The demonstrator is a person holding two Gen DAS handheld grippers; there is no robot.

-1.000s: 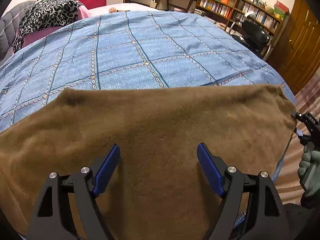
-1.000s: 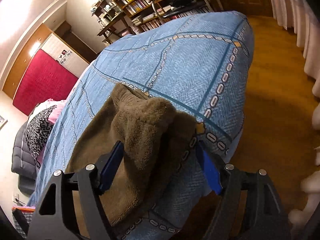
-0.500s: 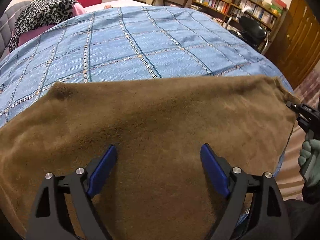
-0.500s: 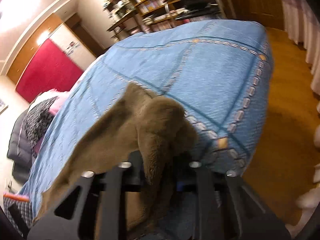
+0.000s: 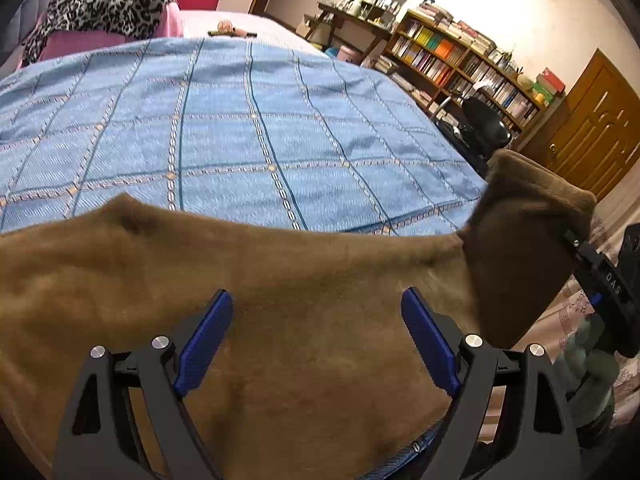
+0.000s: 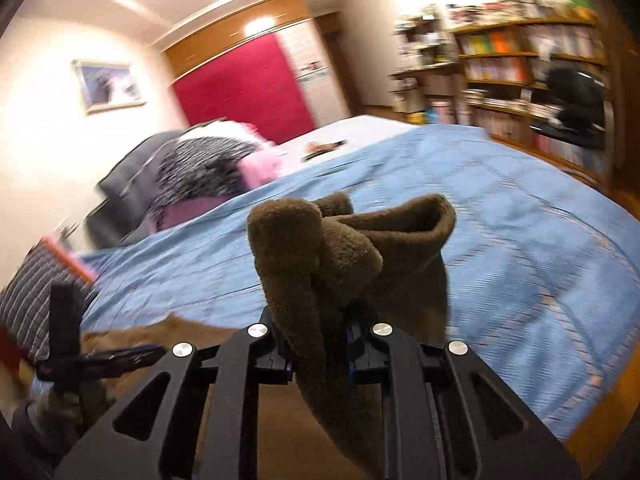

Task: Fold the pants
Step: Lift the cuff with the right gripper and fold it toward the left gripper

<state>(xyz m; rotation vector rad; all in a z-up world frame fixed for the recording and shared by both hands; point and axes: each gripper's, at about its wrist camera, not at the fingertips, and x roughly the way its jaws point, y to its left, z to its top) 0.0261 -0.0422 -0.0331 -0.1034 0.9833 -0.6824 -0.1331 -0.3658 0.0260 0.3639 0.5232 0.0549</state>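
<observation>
The brown fleece pants [image 5: 280,300] lie spread across the near edge of a bed covered with a blue checked quilt [image 5: 240,132], and one end of them is lifted off that quilt. The right gripper [image 6: 320,340], black-framed with blue pads, is raised above the quilt's near edge and tilted gently downward; its jaws closed early in the last second and are now pinched together on a bunched fold of the fleece, which stands up in thick rolls ahead of the fingers and hangs down between the black frames. Seen from the left wrist, that lifted end stands up as a dark brown flap [image 5: 524,240] at the quilt's right edge, with a grey-gloved hand [image 5: 588,352] below it. The left gripper [image 5: 320,336] hovers over the middle of the pants, pointing steeply down at the fleece, its blue pads [image 5: 206,340] spread wide; the jaws have just been opening further and nothing is pinched between them. Beyond the pants the quilt stretches flat and uncovered up to a leopard-print cloth [image 5: 100,4] heaped on pink bedding at the far end. Off the quilt's right edge stand a wooden bookshelf [image 5: 460,64] and a black office chair [image 5: 484,124].
</observation>
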